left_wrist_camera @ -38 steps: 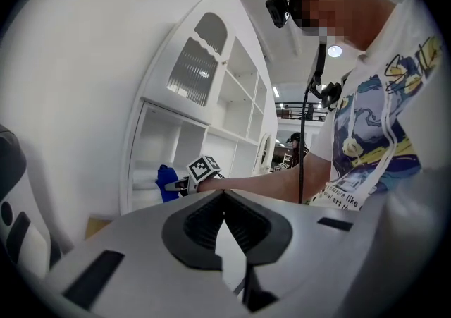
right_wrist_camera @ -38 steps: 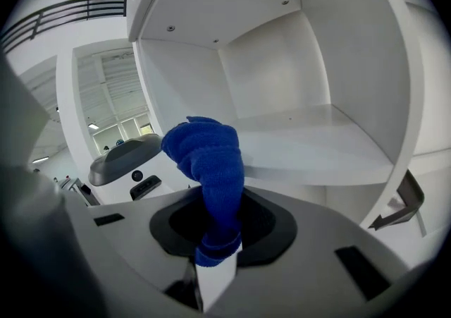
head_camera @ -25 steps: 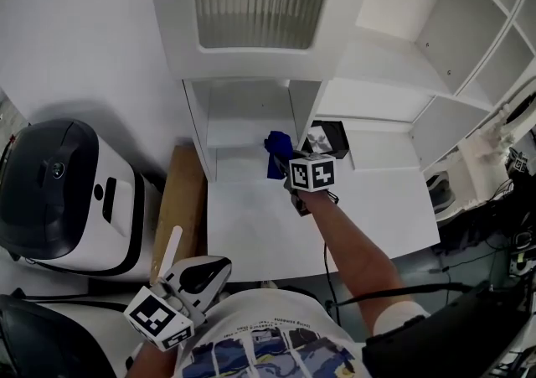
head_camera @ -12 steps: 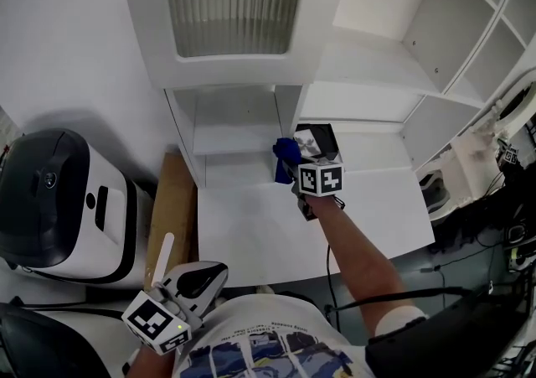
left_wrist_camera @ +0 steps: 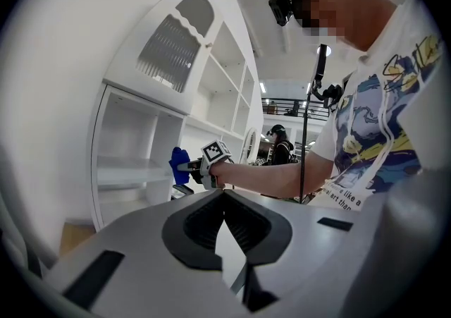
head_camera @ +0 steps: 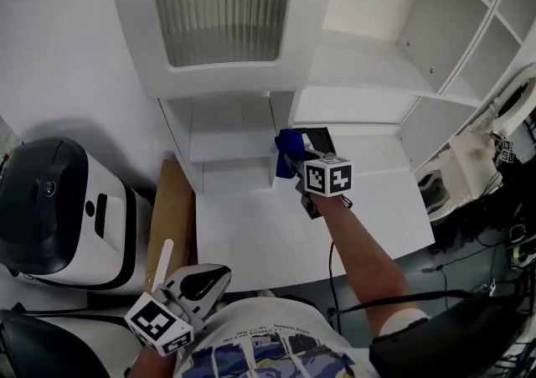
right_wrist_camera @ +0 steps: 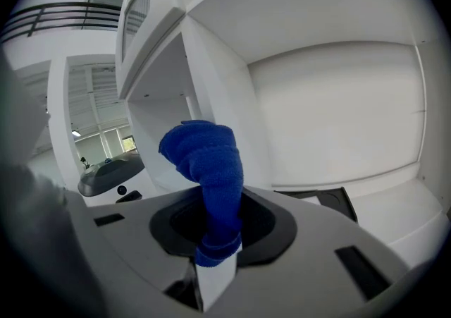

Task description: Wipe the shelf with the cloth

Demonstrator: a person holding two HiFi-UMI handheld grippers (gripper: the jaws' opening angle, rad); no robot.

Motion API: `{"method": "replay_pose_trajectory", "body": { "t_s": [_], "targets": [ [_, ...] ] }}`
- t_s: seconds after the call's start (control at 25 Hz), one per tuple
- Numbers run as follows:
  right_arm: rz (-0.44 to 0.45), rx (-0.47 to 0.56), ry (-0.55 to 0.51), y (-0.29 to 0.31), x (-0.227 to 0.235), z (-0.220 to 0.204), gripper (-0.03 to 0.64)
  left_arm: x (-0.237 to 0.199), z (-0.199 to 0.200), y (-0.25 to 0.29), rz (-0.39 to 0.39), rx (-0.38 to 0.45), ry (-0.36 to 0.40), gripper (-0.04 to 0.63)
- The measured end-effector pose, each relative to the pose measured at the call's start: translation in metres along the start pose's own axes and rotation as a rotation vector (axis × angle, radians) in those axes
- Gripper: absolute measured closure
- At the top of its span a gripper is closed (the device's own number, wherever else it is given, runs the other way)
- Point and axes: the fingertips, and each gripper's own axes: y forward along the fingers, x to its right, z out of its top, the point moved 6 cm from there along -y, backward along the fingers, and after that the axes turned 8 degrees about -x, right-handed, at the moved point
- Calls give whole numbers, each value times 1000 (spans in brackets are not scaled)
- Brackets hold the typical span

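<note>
White shelving (head_camera: 368, 66) filled the head view from 10 to 2 o'clock. At 7 o'clock the left gripper (left_wrist_camera: 225, 200) sat closed on nothing. Just right of centre, the right gripper (head_camera: 295, 163) pinched the blue cloth (head_camera: 288, 145), near the divider beside the low shelf (head_camera: 222, 147).

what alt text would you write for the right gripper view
The right gripper is shut on a rumpled blue terry cloth that stands up from its jaws, in front of an open white shelf unit. A flat black object lies on the white surface at lower right.
</note>
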Motion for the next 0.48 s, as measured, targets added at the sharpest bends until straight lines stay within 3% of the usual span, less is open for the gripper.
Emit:
{"method": "replay_pose_trajectory", "body": {
  "t_s": [0.48],
  "targets": [
    [29,113,-75,-43,-21,66,515,0,3,4,-15,13,21,583]
  ]
}}
